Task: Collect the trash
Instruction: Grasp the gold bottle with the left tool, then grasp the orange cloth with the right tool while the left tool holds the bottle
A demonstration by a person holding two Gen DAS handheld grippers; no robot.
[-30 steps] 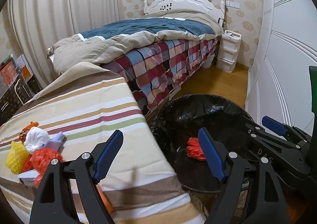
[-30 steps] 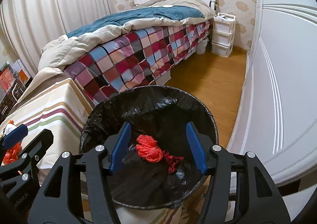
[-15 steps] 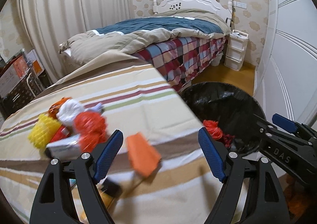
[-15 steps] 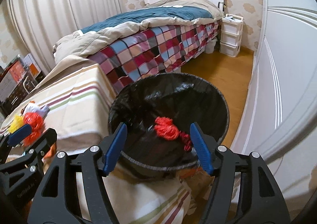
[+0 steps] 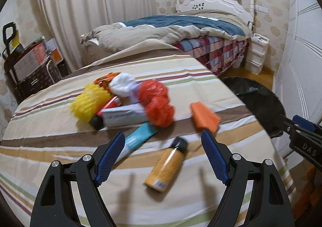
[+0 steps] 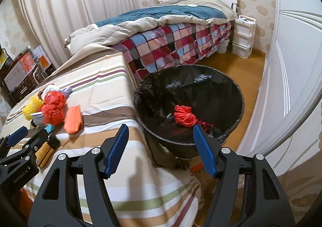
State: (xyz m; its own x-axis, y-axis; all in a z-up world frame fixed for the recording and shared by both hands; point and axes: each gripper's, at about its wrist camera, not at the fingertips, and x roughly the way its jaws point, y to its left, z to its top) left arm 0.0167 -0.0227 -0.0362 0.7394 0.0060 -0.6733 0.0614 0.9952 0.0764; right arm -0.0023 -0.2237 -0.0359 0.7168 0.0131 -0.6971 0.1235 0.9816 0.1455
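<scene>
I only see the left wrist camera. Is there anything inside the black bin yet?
Observer: Yes. One red stringy bundle lies at the bottom of the black-lined bin.
Operator: Is the other grabber carrying something?
Observer: No. The right gripper is empty. Its jaws have just been opening, and nothing is between them.
</scene>
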